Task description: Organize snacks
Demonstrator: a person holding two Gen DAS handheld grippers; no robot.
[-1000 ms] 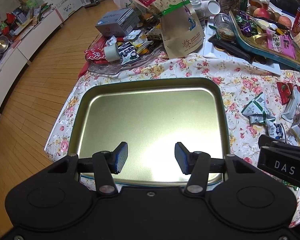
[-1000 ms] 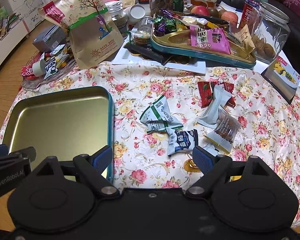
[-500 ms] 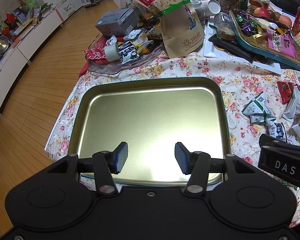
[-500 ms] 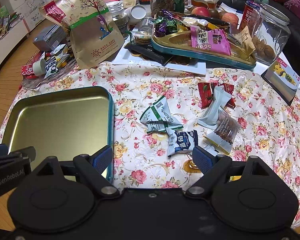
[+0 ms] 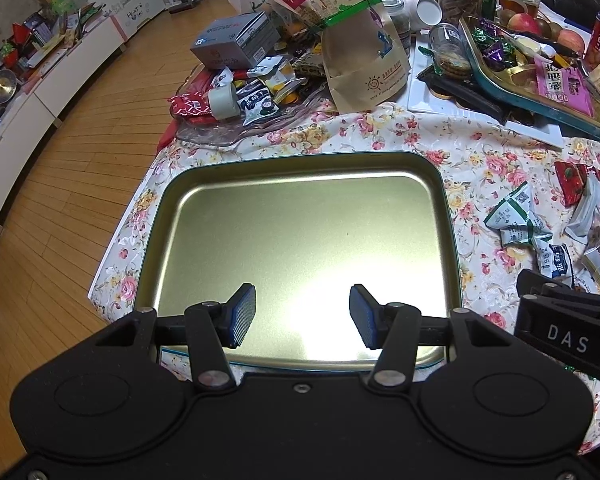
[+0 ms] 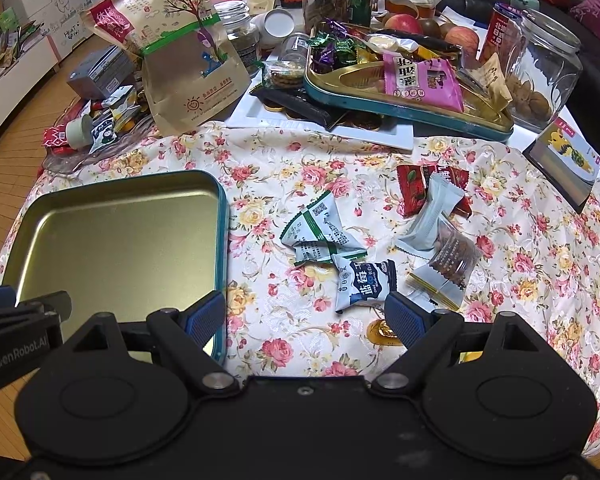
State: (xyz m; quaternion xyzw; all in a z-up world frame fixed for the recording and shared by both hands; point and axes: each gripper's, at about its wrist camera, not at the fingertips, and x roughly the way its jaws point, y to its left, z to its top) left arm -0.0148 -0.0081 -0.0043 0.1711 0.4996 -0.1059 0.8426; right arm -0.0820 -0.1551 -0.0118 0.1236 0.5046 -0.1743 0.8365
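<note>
Left wrist view is looking straight down on the gold tin tray (image 5: 300,168), and the left hand-held gripper (image 5: 302,316) is hovering over its near edge with the blue pads spread apart, nothing between them. Tray's sitting on the floral cloth (image 5: 432,136) covering the bench.

Over on the right wrist view, the right hand-held gripper (image 6: 306,318) is also hanging wide open and gripping nothing, just above the cloth beside the tray's right rim. The loose snacks are lying right of the tray: a green-and-white packet (image 6: 320,228) overlapping a blue-and-white packet (image 6: 366,284), with a clear-wrapped pastry (image 6: 440,244) leaning over a red packet (image 6: 414,186) further right. A gold coin candy (image 6: 382,330) is peeking out next to the right finger.

Behind all that, a big kraft snack bag (image 6: 180,48) is standing up, and a second teal tray (image 6: 400,110) is sitting piled with sweets.
</note>
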